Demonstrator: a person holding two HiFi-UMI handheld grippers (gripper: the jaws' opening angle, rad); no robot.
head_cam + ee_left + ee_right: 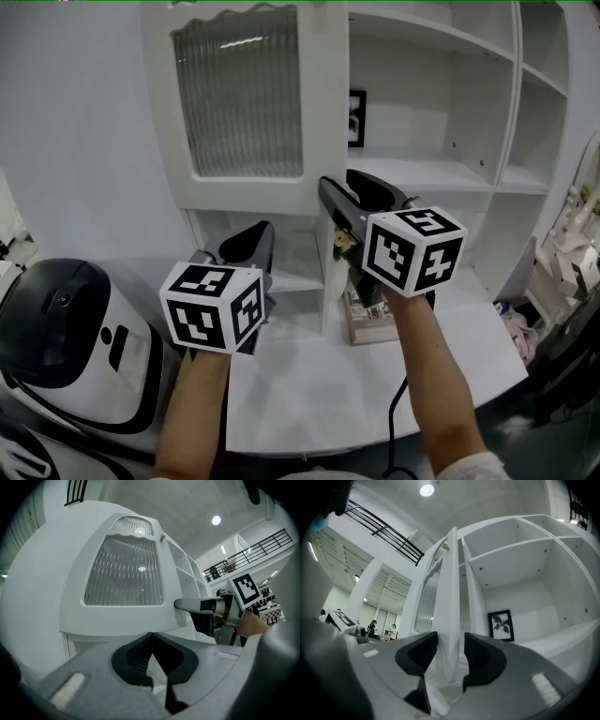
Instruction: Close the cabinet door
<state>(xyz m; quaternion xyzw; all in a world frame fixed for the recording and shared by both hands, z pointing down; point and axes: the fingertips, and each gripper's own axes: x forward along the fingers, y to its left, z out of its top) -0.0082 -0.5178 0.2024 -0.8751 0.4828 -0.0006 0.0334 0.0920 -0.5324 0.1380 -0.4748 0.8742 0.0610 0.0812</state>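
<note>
1. Head view: a person holds two grippers side by side in front of a white cabinet (441,173) at the back of a white table (309,394).
2. The door (246,103) is white with a ribbed glass pane. It stands open, swung out to the left of the bare shelves, with its free edge towards the person.
3. The right gripper (353,187) is at that free edge, below the pane. In the right gripper view its jaws stand well apart with the door's edge between them. One pad is close against the door and a slim gap shows at the other, so the door is not clamped.
4. The left gripper (255,239) is lower and further left, facing the front of the door. In the left gripper view its jaws meet at the tips with nothing between them.
5. A framed picture (356,117) hangs at the back of one shelf.
6. A white and black machine (75,347) stands at the table's left.
7. A flat book-like thing (370,323) lies on the table under the right gripper.
</note>
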